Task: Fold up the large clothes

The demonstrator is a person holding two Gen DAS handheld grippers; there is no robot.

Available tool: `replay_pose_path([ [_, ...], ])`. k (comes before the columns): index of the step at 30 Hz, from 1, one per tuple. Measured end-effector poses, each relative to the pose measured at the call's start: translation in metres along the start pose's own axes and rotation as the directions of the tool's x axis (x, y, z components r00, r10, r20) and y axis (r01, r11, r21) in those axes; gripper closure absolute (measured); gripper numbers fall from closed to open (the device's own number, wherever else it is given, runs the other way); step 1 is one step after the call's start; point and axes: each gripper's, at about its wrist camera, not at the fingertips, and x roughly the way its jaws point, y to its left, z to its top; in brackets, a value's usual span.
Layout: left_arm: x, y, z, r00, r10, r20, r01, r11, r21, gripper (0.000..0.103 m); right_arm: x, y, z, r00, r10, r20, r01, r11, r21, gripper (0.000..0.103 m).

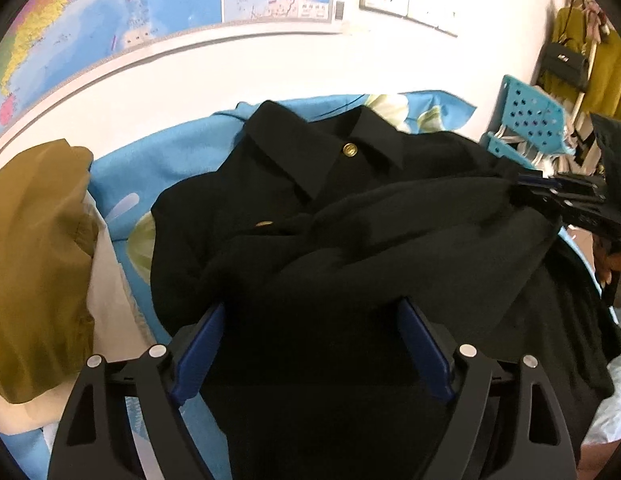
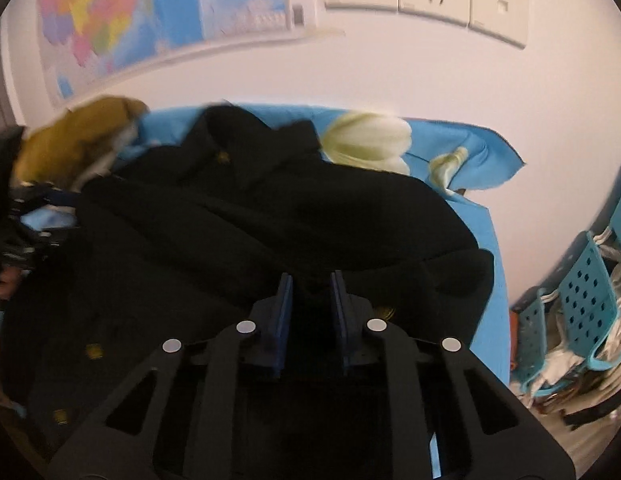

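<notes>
Garment: black woollen jacket with brass buttons (image 1: 350,216), bunched on the blue flower-print sheet (image 1: 122,184), directly ahead of both tongs.
Left tongs (image 1: 310,340): spread wide, cloth lying between the 2 blue pads, not pinched.
Right tongs (image 2: 310,296): nearly closed, pinching a fold of the jacket.
Handling: judged thick, soft, heavy; sags when lifted. Grip hem or shoulder seam, away from buttons.
Beside left tongs: mustard cloth (image 1: 34,264).

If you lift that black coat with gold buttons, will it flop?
Probably floppy: the black coat with gold buttons already bunches in soft folds. It looks thick, so likely heavyish. The right gripper pinches a fold that sags around it.
</notes>
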Motion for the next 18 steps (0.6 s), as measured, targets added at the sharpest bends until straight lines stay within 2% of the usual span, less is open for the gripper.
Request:
replay_pose_path([
  [5, 0.015, 0.003, 0.0, 0.999, 0.031, -0.029, -0.032, 0.999, -0.008, 0.019, 0.029, 0.0, 0.011, 0.999, -0.028, -0.017, 0.028, 1.0, -0.008, 0.083],
  [7, 0.017, 0.005, -0.001, 0.999, 0.032, -0.034, -0.033, 0.999, -0.008, 0.018, 0.027, 0.001, 0.013, 0.999, -0.028, -0.017, 0.028, 1.0, -0.008, 0.081],
  [9, 0.015, 0.006, -0.002, 0.999, 0.032, -0.035, -0.032, 0.999, -0.007, 0.018, 0.014, 0.0, 0.015, 0.999, -0.033, 0.008, 0.033, 0.999, 0.002, 0.068],
  [11, 0.012, 0.01, -0.004, 0.999, 0.031, -0.041, -0.032, 0.999, -0.022, 0.017, -0.011, -0.006, 0.015, 0.997, 0.002, 0.075, -0.005, 0.999, 0.04, 0.06],
  [15, -0.001, 0.014, -0.007, 1.0, 0.021, -0.02, -0.021, 0.999, -0.038, 0.017, -0.05, -0.002, 0.004, 0.989, 0.089, 0.114, -0.092, 0.996, 0.02, 0.058],
  [17, -0.012, 0.014, -0.01, 1.0, 0.021, 0.005, -0.021, 0.999, -0.035, 0.017, -0.052, 0.007, -0.002, 0.99, 0.116, 0.08, -0.114, 0.993, -0.022, 0.059],
  [18, -0.016, 0.014, -0.012, 1.0, 0.019, 0.011, -0.019, 0.999, -0.033, 0.017, -0.048, 0.012, -0.005, 0.993, 0.105, 0.056, -0.102, 0.994, -0.049, 0.059],
])
